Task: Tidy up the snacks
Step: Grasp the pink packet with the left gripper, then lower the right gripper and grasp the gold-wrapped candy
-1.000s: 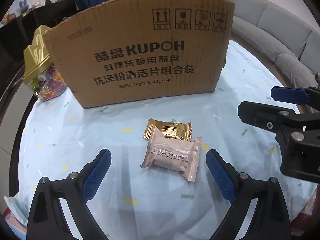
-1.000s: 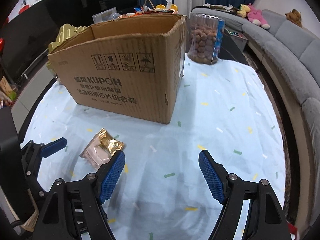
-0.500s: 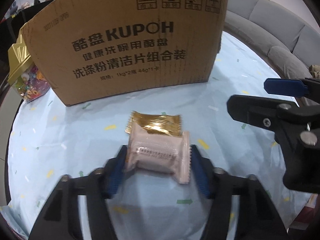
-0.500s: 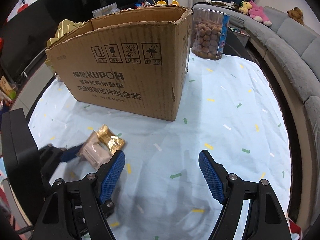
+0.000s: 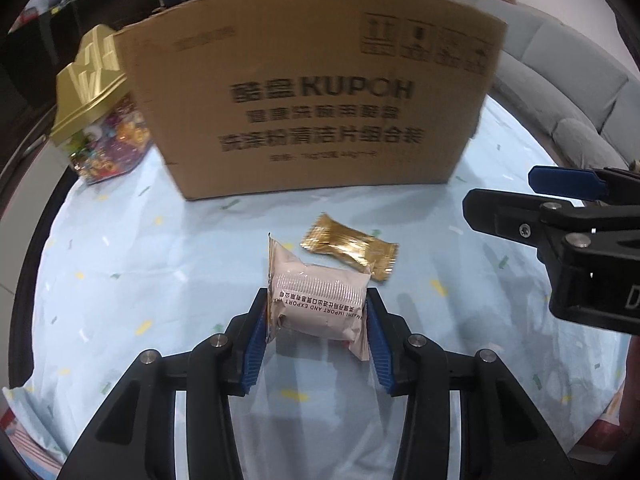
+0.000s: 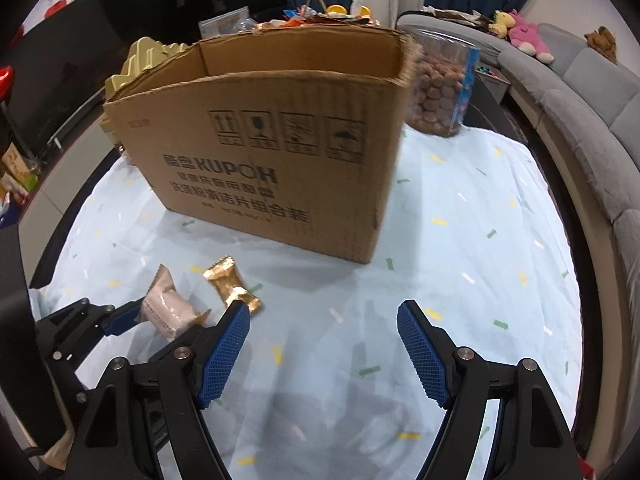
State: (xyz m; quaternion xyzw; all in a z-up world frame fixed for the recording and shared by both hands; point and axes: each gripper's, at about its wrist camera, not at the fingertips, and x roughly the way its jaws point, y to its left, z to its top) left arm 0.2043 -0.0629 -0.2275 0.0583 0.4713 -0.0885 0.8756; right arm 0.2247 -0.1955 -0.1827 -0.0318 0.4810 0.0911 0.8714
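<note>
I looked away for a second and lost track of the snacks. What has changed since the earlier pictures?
The left tool has just been closing and now clamps the pink snack packet, which has come off the gold snack packet it overlapped; the gold one has ended up askew to its right. The right tool stays open and empty, and the cardboard box has not moved on the blue tablecloth.

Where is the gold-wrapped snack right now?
The gold-wrapped snack lies on the blue tablecloth in front of the cardboard box, just beyond the pink packet clamped in the left gripper.
</note>
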